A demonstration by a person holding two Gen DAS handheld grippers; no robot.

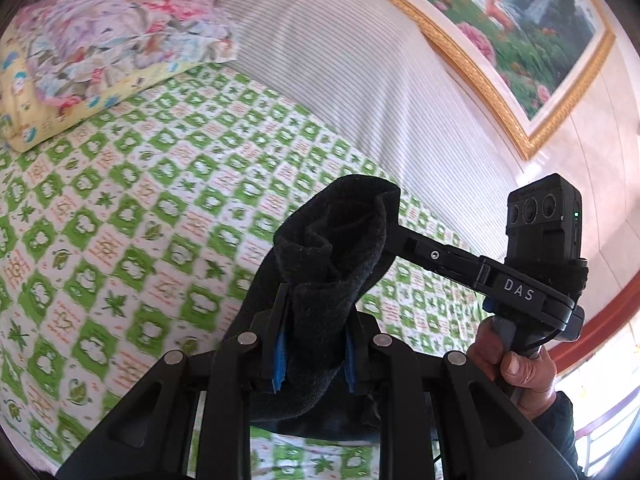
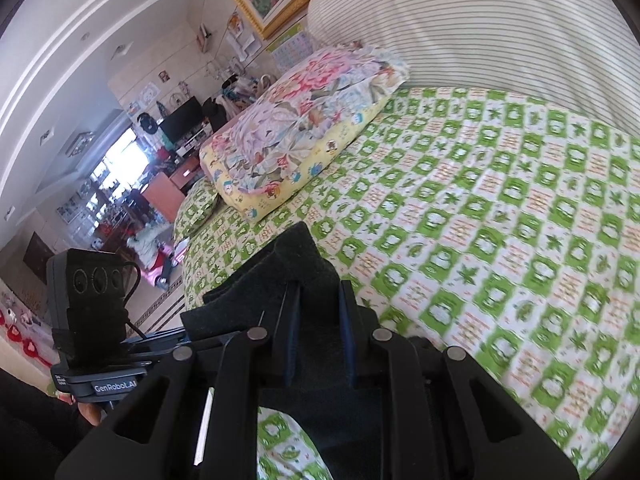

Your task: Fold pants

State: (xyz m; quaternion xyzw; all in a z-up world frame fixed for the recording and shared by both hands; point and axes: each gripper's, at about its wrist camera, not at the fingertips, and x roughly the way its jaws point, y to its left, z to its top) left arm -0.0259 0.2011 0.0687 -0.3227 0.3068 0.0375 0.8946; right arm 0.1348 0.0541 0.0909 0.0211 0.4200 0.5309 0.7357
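Observation:
The pants (image 1: 332, 248) are black fleecy cloth, lifted above the bed. My left gripper (image 1: 314, 320) is shut on a bunched fold of them, which stands up between its blue pads (image 1: 280, 356). My right gripper (image 1: 394, 226) enters from the right in the left wrist view and grips the same cloth close by. In the right wrist view my right gripper (image 2: 318, 300) is shut on the pants (image 2: 296, 264), and the left gripper's body (image 2: 96, 360) shows at lower left. The rest of the pants hangs below, mostly hidden.
The bed has a green and white patterned sheet (image 1: 132, 208). A floral pillow (image 1: 104, 52) lies at its head, next to a striped bolster (image 1: 340, 64). A framed painting (image 1: 520, 20) hangs on the wall. Cluttered furniture (image 2: 160, 152) stands beyond the bed.

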